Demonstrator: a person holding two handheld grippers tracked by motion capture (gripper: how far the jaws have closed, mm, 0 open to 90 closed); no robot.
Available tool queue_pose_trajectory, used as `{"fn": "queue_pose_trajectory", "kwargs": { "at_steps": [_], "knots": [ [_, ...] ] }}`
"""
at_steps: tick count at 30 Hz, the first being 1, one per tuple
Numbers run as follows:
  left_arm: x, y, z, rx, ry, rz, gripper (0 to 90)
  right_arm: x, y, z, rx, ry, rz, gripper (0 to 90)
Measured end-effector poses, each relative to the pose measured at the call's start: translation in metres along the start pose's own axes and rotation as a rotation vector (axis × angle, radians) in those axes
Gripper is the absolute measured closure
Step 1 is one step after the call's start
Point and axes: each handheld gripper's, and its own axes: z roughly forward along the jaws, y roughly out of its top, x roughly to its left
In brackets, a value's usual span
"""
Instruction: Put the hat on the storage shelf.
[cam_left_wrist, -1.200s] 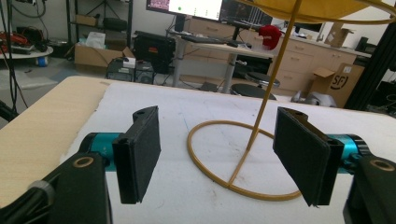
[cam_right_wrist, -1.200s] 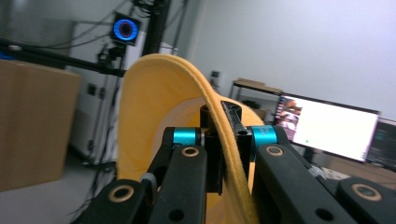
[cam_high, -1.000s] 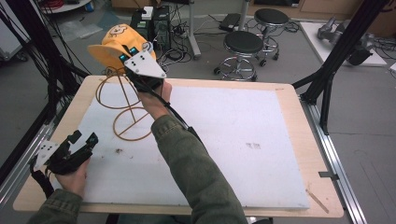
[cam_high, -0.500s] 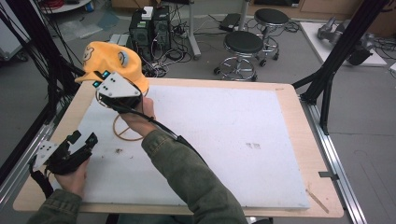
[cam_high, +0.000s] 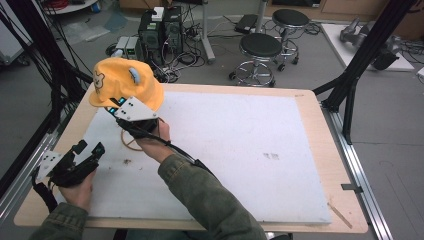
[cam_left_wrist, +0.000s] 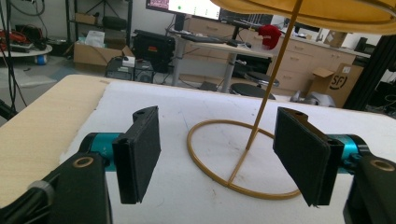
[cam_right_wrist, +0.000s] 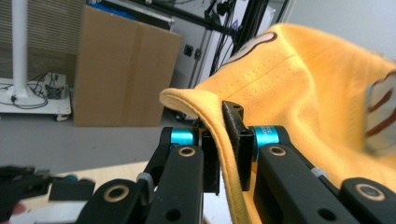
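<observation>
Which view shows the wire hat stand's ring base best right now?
The left gripper view: the wire hat stand sits between the open jaws, its ring base flat on the white mat and its stem rising to the yellow hat. The high view shows only part of the ring beside the right hand. The right gripper view shows hat fabric, clamped.

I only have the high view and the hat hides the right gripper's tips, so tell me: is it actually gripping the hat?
Observer: Yes. In the right gripper view the right gripper is shut on the hat's folded edge.
Operator: Is the left gripper open?
Observer: Yes. In the left gripper view the left gripper has its jaws wide apart with nothing between them.
Operator: What is it aimed at?
Observer: The stand: its ring base lies on the table between the jaws, farther off, and its thin rod slants up to the hat.
</observation>
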Motion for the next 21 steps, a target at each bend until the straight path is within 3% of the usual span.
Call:
{"fn": "queue_pose_trajectory", "kwargs": {
  "at_steps": [15, 21],
  "knots": [
    [0.001, -0.001, 0.0, 0.002, -0.003, -0.011, 32.2, 0.008, -0.029, 0.002, 0.08, 0.039, 0.049, 84.3],
    [0.001, -0.001, 0.001, 0.004, -0.003, -0.012, 32.2, 0.009, -0.032, 0.002, 0.076, 0.042, 0.061, 83.9]
  ]
}}
